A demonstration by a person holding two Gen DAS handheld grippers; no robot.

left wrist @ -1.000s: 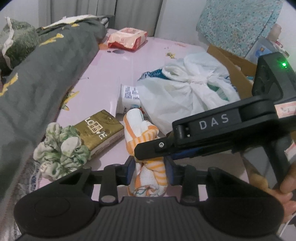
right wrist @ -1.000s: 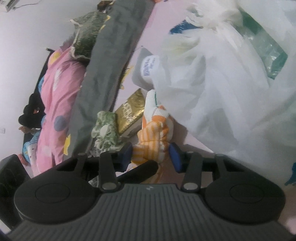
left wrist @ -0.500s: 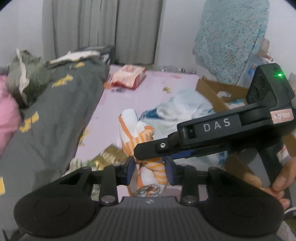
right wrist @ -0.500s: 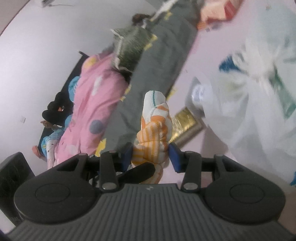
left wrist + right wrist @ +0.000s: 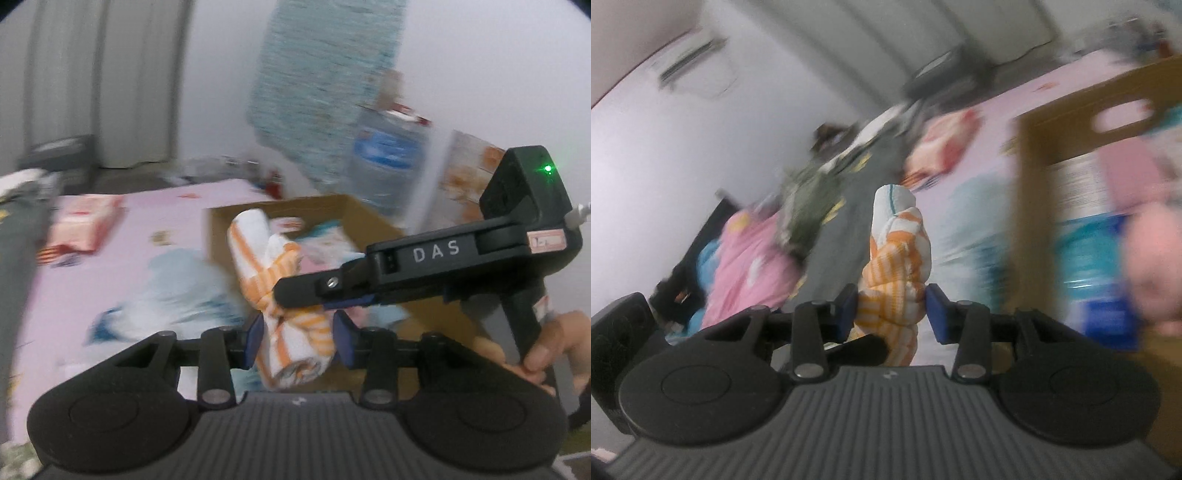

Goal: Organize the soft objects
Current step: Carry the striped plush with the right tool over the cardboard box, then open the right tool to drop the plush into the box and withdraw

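Pink bedding (image 5: 122, 236), close beneath a second ago, now lies lower. Left view: the left gripper (image 5: 298, 341) is opening around the striped towel (image 5: 291, 325), before a cardboard box (image 5: 332, 210). Right view: the right gripper (image 5: 891, 312) is closing on the towel (image 5: 897, 266); only here a wall air conditioner (image 5: 690, 62) shows.

The letters "DAS" are printed in white on the black body of the right gripper (image 5: 308, 295), at the right of the left wrist view. All other printing in both views is blurred beyond reading.
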